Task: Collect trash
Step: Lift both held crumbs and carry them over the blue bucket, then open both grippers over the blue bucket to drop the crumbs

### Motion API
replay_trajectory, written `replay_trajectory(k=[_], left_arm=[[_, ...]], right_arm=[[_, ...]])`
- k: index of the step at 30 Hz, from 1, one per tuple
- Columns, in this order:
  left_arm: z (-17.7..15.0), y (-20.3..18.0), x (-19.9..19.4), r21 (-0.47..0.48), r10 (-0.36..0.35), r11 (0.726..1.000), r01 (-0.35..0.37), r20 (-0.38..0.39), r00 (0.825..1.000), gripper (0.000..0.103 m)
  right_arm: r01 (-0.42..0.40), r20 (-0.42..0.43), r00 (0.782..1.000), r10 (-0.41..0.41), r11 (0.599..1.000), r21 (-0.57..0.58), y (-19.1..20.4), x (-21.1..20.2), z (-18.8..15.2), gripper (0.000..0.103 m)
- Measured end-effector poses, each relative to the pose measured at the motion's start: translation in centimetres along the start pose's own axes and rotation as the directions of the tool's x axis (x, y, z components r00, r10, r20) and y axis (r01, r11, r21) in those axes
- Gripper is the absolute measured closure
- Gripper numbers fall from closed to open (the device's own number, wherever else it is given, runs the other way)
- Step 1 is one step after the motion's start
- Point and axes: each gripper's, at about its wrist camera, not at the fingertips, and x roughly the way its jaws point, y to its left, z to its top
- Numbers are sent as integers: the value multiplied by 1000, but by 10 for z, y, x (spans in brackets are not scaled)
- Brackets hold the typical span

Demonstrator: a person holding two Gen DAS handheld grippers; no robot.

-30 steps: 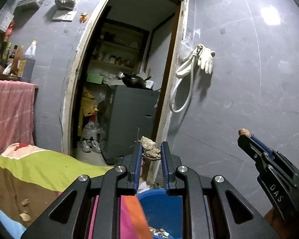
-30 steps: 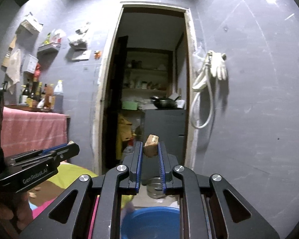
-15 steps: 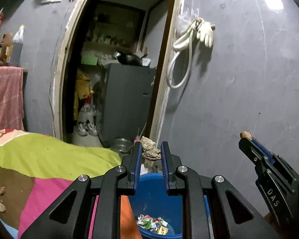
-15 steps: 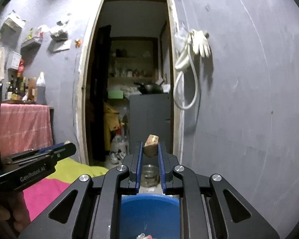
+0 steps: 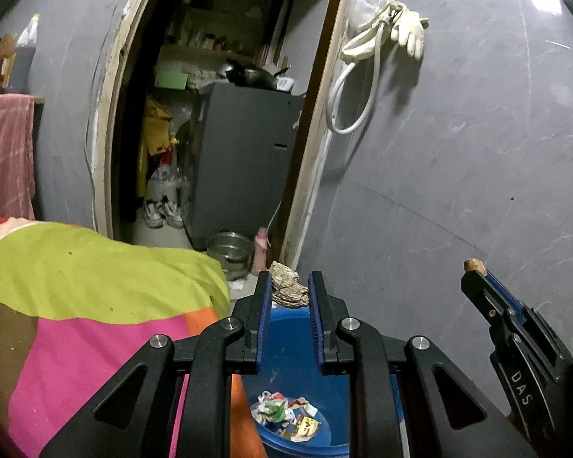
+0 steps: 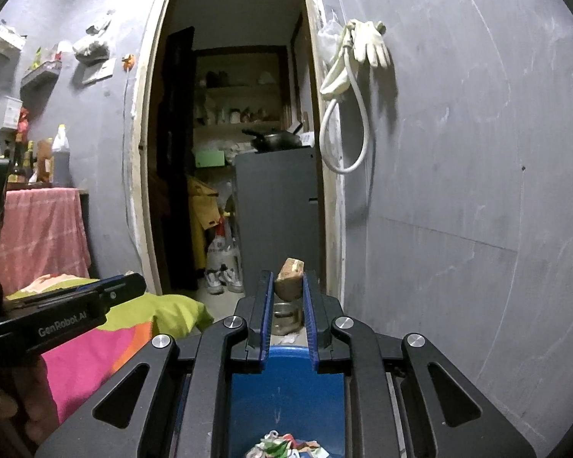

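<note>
Now, working from your left: the bright cloth [image 5: 95, 286], green over pink, covers the surface at your left side, and its edge ends just beside the blue bin [image 5: 286, 347].

Your left gripper [image 5: 289, 286] is clamped on a crumpled brownish scrap [image 5: 288, 286], pinched at the very tips of the blue pads. The bin lies below and slightly ahead of that claw; looking down between the fingers you see the blue interior and a wad of coloured paper [image 5: 286, 416] already lying at the bottom. So the scrap's drop line appears to fall inside the rim, though near its far side rather than dead centre.

Further right, your right gripper [image 6: 289, 286] is pressed together on a small tan chunk [image 6: 289, 282], which stands out past the fingertips. Here too the bin [image 6: 286, 381] sits under the fingers, with the same paper wad [image 6: 282, 446] showing at the bottom edge of the view. In the left wrist view the right claw [image 5: 473, 267] hangs to the right of the bin's centre, near the grey wall [image 5: 458, 152].

Judging by both views, your left hand is the better centred over the bin, so it looks ready to release first; the right hand may want a small shift toward the left before letting go.
</note>
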Motion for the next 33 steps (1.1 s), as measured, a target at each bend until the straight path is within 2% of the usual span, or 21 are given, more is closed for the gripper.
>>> replay_trajectory(k=[8, 10, 13, 15, 18, 22, 25, 27, 29, 30, 33], left_arm=[[-1, 2, 13, 6, -18, 1000, 18, -42, 999, 85], [-2, 2, 16, 2, -25, 1000, 25, -45, 999, 70], [-3, 4, 16, -7, -28, 1000, 28, -42, 999, 68], [-2, 5, 18, -5, -23, 1000, 22, -51, 998, 66], [0, 9, 15, -18, -18, 1000, 17, -41, 999, 54], [3, 10, 9, -19, -8, 1000, 7, -30, 1000, 52], [6, 14, -1, -30, 4, 1000, -5, -13, 1000, 37], [8, 18, -10, -49, 9, 999, -8, 6, 1000, 32], [12, 23, -18, -56, 21, 998, -20, 20, 1000, 26], [14, 25, -24, -61, 28, 998, -26, 31, 999, 18], [20, 32, -41, -80, 45, 996, -40, 63, 997, 6]], right_arm=[[8, -34, 999, -7, 1000, 13, -5, 12, -5, 89], [8, -42, 999, -8, 1000, 14, -7, 14, -6, 86], [9, -43, 999, -8, 1000, 24, -9, 16, -6, 76], [11, -42, 999, -10, 999, 30, -11, 15, -7, 76], [17, -35, 999, -16, 999, 34, -13, 12, -4, 73], [21, -10, 1000, -20, 999, 46, -15, 6, 1, 61], [22, 9, 1000, -22, 998, 53, -15, 0, 7, 50], [21, 22, 1000, -23, 998, 54, -14, -4, 11, 47], [20, 36, 999, -22, 998, 56, -13, -9, 15, 34], [16, 48, 999, -19, 998, 61, -12, -13, 17, 27], [10, 71, 997, -15, 998, 64, -8, -22, 25, 19]])
